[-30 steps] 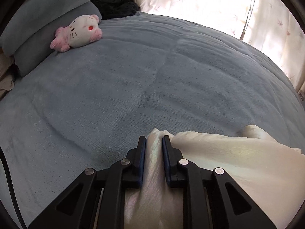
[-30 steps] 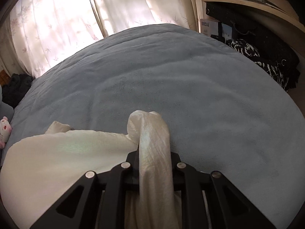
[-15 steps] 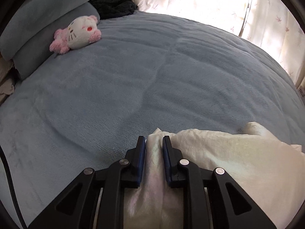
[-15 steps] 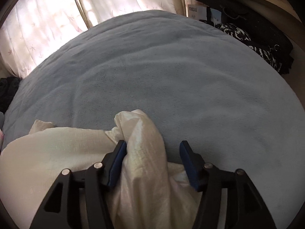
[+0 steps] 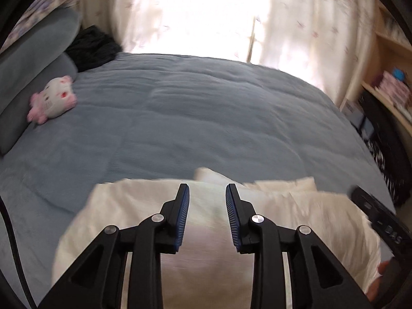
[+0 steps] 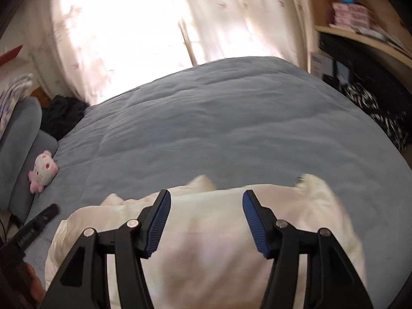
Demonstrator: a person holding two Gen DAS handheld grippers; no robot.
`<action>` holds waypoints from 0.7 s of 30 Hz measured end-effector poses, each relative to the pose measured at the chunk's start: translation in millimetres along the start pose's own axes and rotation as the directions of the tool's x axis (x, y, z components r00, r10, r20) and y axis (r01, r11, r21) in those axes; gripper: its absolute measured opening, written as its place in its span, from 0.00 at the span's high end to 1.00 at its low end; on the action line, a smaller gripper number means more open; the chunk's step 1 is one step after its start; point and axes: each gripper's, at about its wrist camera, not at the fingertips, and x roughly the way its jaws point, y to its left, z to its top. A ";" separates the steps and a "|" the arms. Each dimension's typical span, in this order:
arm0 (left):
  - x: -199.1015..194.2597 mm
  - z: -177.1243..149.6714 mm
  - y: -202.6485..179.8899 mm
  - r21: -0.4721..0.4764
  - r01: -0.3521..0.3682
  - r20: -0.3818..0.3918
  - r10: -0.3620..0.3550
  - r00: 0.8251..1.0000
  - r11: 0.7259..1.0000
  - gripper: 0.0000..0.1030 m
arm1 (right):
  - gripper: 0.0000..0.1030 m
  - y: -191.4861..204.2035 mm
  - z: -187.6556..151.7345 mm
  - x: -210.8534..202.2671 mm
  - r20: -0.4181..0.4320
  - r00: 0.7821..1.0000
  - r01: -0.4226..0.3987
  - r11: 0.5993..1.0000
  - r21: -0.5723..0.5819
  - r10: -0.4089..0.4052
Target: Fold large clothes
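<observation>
Now both grippers hang open and empty above the cream garment (image 5: 211, 234), which lies on the near edge of the blue bedspread (image 5: 206, 118), its long axis running left to right. The left gripper (image 5: 207, 193) sits over its middle, the right gripper (image 6: 206, 200) likewise, jaws wider. Motion blur hides the folds, and the near hem is cut off.

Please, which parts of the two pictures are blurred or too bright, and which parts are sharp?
Left wrist view: the curtain is overexposed to white, the cream garment and shelf are smeared by motion, and the left gripper is sharp. Right wrist view: the same glare, blurred garment edges, a soft plush toy, and a crisp right gripper.
</observation>
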 end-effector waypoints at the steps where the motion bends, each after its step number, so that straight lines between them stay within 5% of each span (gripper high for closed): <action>1: 8.7 -3.5 -9.1 0.022 -0.008 -0.018 0.009 1.000 1.000 0.73 | 0.43 11.5 -2.9 9.2 -0.005 1.000 -0.004 1.000 -0.009 0.004; 9: 61.4 -22.7 -26.5 0.072 0.000 -0.045 0.003 0.999 0.997 0.73 | 0.43 29.3 -22.5 86.3 -0.134 0.991 0.024 1.000 -0.007 -0.025; 21: 95.6 -34.6 -17.4 0.071 0.031 -0.066 -0.026 0.998 0.997 0.73 | 0.34 37.4 -51.0 120.9 -0.076 0.993 0.078 0.989 -0.123 -0.088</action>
